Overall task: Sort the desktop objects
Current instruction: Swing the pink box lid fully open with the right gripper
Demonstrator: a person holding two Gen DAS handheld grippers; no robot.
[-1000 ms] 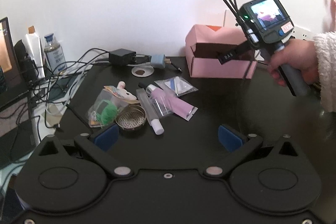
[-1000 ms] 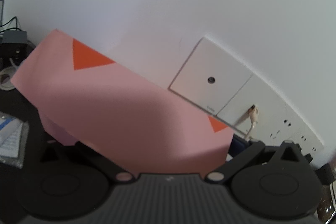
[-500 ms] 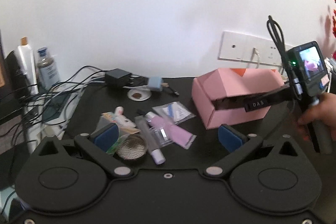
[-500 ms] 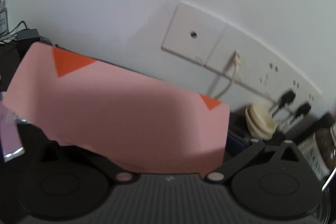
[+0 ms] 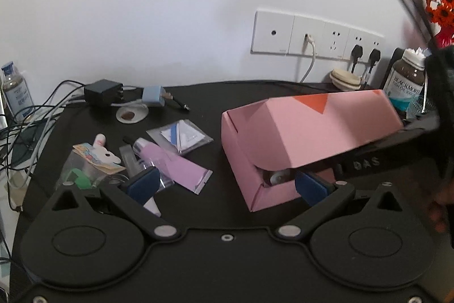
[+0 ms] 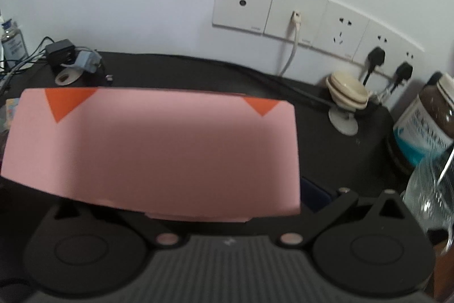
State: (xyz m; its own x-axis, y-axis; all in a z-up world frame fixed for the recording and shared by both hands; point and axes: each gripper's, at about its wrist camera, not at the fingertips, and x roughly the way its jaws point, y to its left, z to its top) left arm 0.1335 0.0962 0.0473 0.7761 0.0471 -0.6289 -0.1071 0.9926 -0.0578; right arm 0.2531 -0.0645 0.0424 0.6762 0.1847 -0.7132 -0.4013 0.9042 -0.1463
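Note:
A pink cardboard box (image 5: pixel 264 161) sits right of centre on the black desk (image 5: pixel 215 101). Its lid (image 5: pixel 320 129) hangs partly down, resting on a finger (image 5: pixel 363 162) of my right gripper, which reaches in under it. Something round and white (image 5: pixel 279 176) shows in the gap. In the right wrist view the lid (image 6: pixel 159 149) covers my right gripper (image 6: pixel 198 195), whose arms are spread wide. My left gripper (image 5: pixel 225 186) is open and holds nothing, with one pad by the box front. A pink pouch (image 5: pixel 181 169), a clear bag (image 5: pixel 181 137), a bunny-shaped item (image 5: pixel 103 156) and a clear tube (image 5: pixel 132 161) lie at the left.
A black charger (image 5: pixel 103 94), a blue adapter (image 5: pixel 153 97), a white disc (image 5: pixel 132 114) and tangled cables lie at the back left. Wall sockets (image 5: pixel 315 37), a cream holder (image 5: pixel 346 77) and a supplement jar (image 5: pixel 407 81) are behind the box. A clear glass (image 6: pixel 428 189) stands beside my right gripper.
The lid has come down from upright to nearly over the box, with my right gripper lowering under it. My left gripper has swung right and closer to the box.

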